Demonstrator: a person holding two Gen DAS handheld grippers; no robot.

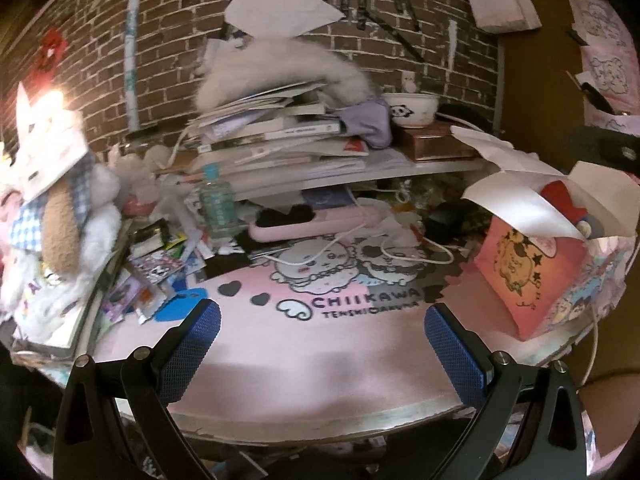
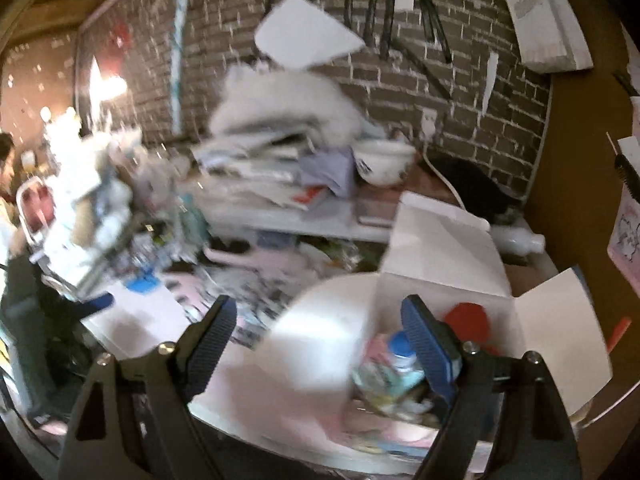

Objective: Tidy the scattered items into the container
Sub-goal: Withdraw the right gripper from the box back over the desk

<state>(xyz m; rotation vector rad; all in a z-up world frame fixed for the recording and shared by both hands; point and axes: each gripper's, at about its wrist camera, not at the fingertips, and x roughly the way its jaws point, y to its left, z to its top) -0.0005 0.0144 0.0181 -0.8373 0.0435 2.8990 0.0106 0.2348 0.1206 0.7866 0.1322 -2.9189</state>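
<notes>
Two wrist views over a cluttered pink surface (image 1: 320,360) against a brick wall. Left gripper (image 1: 322,332) hovers low over a bare pink patch, jaws wide open, nothing btwn them. Right gripper (image 2: 316,326) is also spread wide and empty; its view is motion-blurred, so detail there is soft. The container is a box (image 2: 448,248) w/ white flaps folded open, sitting at the right end of the surface. In the right view it lies directly under and just ahead of the right jaws, already holding a bottle (image 2: 400,350) w/ a blue cap and something red. In the left view the same box shows its pink printed side, well off to the right of the left jaws. The scattered items, a pile of packets (image 1: 160,272) and cards, lie at the left edge, ahead and to the left of the left jaws, near them but not touching. The packets lie flat at mixed angles, no single long axis readable. An upright water bottle (image 1: 216,208) stands farther back, beyond the packets. Judgement: left gripper is the nearer one to the pile, right is nearer to the box, so the next pick likely falls to the left, reaching forward-left, then carrying right across the surface.
</notes>
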